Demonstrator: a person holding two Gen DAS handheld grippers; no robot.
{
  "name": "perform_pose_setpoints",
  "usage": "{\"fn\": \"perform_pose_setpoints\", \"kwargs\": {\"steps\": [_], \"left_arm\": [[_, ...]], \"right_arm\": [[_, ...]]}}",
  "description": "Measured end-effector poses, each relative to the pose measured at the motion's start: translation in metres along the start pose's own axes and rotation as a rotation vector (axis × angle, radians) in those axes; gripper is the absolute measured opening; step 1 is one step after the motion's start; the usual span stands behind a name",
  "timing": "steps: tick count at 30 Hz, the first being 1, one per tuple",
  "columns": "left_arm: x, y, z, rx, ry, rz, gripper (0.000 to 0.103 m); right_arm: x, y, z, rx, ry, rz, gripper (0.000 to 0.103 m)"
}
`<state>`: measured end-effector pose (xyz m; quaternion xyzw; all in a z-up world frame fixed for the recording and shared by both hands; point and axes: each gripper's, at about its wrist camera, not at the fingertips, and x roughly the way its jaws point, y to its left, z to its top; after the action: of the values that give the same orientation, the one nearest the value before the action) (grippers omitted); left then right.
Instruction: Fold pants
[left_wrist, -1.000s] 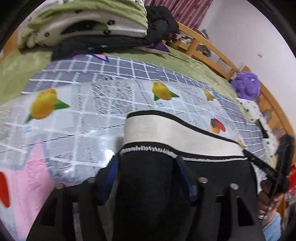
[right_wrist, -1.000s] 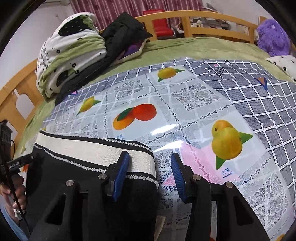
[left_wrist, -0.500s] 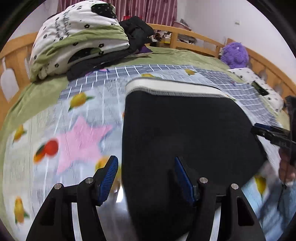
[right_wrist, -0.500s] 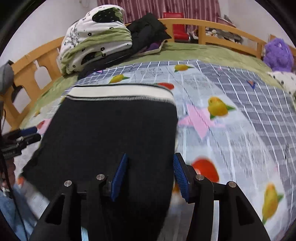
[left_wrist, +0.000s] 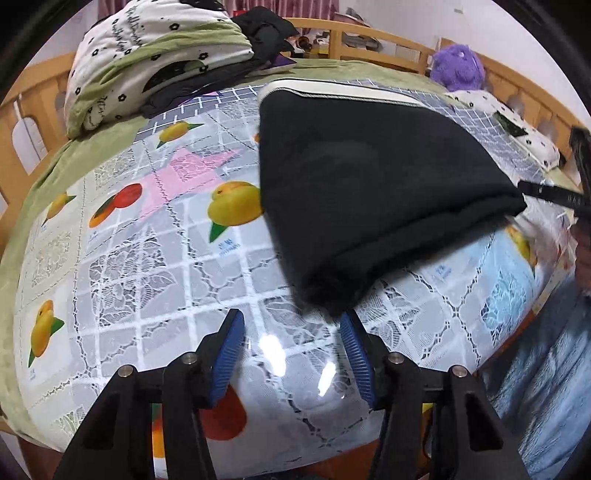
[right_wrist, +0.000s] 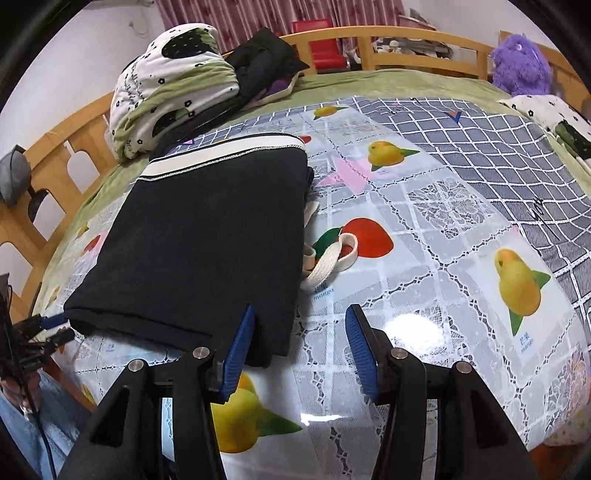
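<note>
Both grippers stand partly open and hold nothing — the left gripper (left_wrist: 291, 345), whose fingers have just been closing, has only the fruit-printed cloth (left_wrist: 155, 266) between its blue pads. The right gripper (right_wrist: 301, 345) has its left finger over the near corner of the black pants (right_wrist: 207, 243), not pinching it. These pants lie folded on the bed, white waistband (right_wrist: 221, 153) at the far end, drawstring (right_wrist: 328, 262) beside them.

Bare fruit-print plastic cloth (right_wrist: 461, 266) lies open on the right of the bed, clear to the near edge. Folded black pants (right_wrist: 207, 240) and their loose drawstring (right_wrist: 328, 262) fill the left; piled bedding (right_wrist: 170, 85) and a wooden rail (right_wrist: 406, 48) block the far side.
</note>
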<state>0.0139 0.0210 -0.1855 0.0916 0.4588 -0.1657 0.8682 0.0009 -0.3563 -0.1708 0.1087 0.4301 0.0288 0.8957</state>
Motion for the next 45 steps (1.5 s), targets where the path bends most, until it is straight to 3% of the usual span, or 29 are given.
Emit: {"fn": "perform_pose_setpoints", "kwargs": {"steps": [8, 9, 10, 11, 12, 15, 19, 22, 24, 26, 28, 31, 36, 38, 41, 45], "left_arm": [[0.006, -0.009, 0.005, 0.045, -0.022, 0.049, 0.046], [0.006, -0.01, 0.006, 0.047, -0.027, 0.045, 0.043], [0.006, -0.011, 0.008, 0.042, -0.037, 0.034, 0.033], [0.005, -0.011, 0.009, 0.032, -0.049, 0.027, 0.016], [0.001, -0.009, 0.012, 0.004, -0.086, 0.008, 0.011], [-0.012, -0.004, 0.016, -0.027, -0.176, 0.01, 0.01], [0.016, -0.006, 0.008, -0.017, -0.04, 0.053, 0.01], [0.005, -0.013, 0.004, 0.04, -0.05, 0.07, 0.013], [-0.007, -0.007, 0.0, 0.003, -0.052, 0.043, 0.013], [-0.018, 0.002, -0.003, -0.048, -0.072, 0.034, 0.027], [-0.027, 0.011, -0.001, -0.097, -0.111, 0.019, 0.028], [-0.035, 0.012, 0.016, -0.129, -0.155, -0.044, 0.028], [-0.023, -0.011, 0.066, -0.092, -0.175, -0.085, 0.028], [-0.007, -0.02, 0.076, -0.094, -0.142, -0.082, 0.028], [0.023, -0.025, 0.064, -0.113, -0.069, -0.078, 0.028], [0.015, -0.024, 0.043, -0.131, -0.086, -0.099, 0.028]], "right_arm": [[0.005, 0.007, 0.002, -0.014, 0.007, -0.001, 0.051], [0.006, 0.008, 0.001, -0.016, 0.008, -0.002, 0.051], [0.007, 0.009, 0.002, -0.019, 0.009, -0.003, 0.051], [0.008, 0.009, 0.002, -0.022, 0.011, -0.003, 0.051], [0.009, 0.01, 0.002, -0.024, 0.013, -0.005, 0.051], [0.012, 0.01, 0.002, -0.024, 0.019, -0.005, 0.051], [0.017, 0.012, 0.003, -0.026, 0.032, 0.004, 0.051], [0.017, 0.016, 0.003, -0.056, 0.034, -0.009, 0.051], [0.01, 0.017, 0.005, -0.064, 0.005, -0.005, 0.051], [0.003, 0.017, 0.006, -0.055, -0.028, 0.013, 0.051], [0.0, 0.019, 0.007, -0.056, -0.051, 0.035, 0.051], [0.003, 0.029, 0.011, -0.074, -0.073, 0.053, 0.051], [0.016, 0.051, 0.025, -0.08, -0.089, 0.121, 0.051], [0.027, 0.06, 0.023, -0.109, -0.058, 0.094, 0.051], [0.033, 0.071, 0.011, -0.191, -0.063, 0.008, 0.051], [0.027, 0.074, -0.004, -0.246, -0.06, -0.029, 0.052]]}}
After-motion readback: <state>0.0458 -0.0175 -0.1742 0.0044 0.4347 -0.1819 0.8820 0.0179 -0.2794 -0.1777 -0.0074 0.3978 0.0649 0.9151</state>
